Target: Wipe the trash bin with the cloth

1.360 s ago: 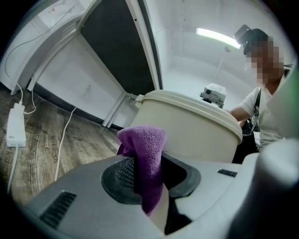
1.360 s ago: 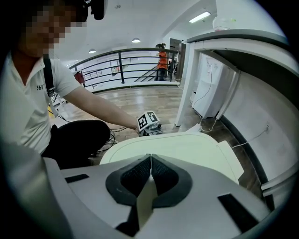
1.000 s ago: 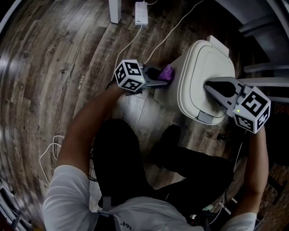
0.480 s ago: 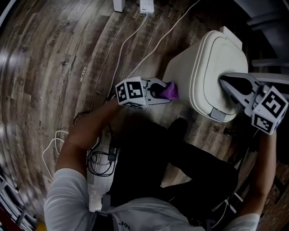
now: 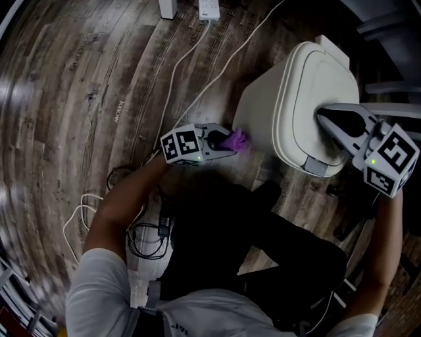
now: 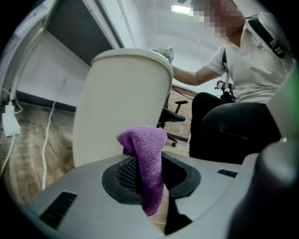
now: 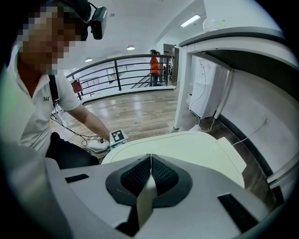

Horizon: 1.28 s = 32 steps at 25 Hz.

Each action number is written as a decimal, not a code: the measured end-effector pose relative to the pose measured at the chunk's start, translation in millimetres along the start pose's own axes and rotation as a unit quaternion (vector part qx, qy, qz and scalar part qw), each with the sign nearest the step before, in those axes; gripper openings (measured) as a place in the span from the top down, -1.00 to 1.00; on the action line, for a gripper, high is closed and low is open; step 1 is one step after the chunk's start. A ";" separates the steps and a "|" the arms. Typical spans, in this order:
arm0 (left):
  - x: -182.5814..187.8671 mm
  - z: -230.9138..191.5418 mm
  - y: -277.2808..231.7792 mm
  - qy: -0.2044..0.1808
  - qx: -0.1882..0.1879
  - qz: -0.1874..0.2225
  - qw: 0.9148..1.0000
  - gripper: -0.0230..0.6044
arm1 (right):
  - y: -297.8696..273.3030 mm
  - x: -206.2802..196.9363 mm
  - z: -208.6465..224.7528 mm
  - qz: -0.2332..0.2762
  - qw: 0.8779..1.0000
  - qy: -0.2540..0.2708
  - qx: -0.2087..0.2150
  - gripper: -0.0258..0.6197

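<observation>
A cream trash bin (image 5: pixel 309 99) with a closed lid stands on the wooden floor. My left gripper (image 5: pixel 231 141) is shut on a purple cloth (image 5: pixel 235 139) and holds it low against the bin's left side wall (image 6: pixel 122 107). In the left gripper view the purple cloth (image 6: pixel 145 161) bunches up between the jaws, just short of the wall. My right gripper (image 5: pixel 323 120) rests shut on top of the lid, with nothing between its jaws. The right gripper view shows the lid (image 7: pixel 187 144) spread out just beyond the closed jaws.
White cables (image 5: pixel 197 72) run over the floor to a power strip (image 5: pixel 209 8) at the top. More cables (image 5: pixel 85 217) coil at the left near my legs. An office chair (image 6: pixel 175 116) stands behind the bin. A white cabinet (image 7: pixel 210 88) lies to the right.
My left gripper has slid down the bin's side wall with the cloth, toward the floor. The right gripper has kept its place on the lid.
</observation>
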State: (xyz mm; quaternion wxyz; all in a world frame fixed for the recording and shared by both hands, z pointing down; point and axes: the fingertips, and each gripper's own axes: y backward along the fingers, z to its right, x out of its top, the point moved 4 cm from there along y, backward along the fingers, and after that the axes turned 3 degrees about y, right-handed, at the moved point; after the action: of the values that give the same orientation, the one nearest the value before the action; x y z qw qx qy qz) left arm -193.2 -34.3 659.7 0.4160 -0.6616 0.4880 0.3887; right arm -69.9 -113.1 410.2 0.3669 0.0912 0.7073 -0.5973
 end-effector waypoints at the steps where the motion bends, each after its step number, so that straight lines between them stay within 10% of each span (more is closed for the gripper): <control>1: -0.3 -14.5 9.6 0.010 0.025 0.006 1.000 0.66 | -0.1 0.6 0.6 0.002 1.000 -0.001 0.001 0.89; 10: 1.2 -152.7 30.0 0.075 0.184 0.012 0.980 0.66 | -1.0 0.3 -0.3 0.016 1.000 0.000 0.023 0.89; 20: -3.1 -237.9 -11.2 0.238 0.222 0.063 0.943 0.66 | 0.3 -1.4 -0.8 0.039 0.998 0.004 0.040 0.89; 32: -21.3 -239.7 -28.8 0.318 0.191 0.126 0.920 0.66 | 0.8 0.2 -0.3 0.040 0.998 0.010 0.043 0.89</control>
State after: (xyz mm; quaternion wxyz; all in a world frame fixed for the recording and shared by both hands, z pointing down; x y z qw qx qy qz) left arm -144.1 -245.2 768.5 0.3050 -0.5916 0.7386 0.1070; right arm -69.7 -112.7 409.4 0.3786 0.1410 0.6803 -0.6116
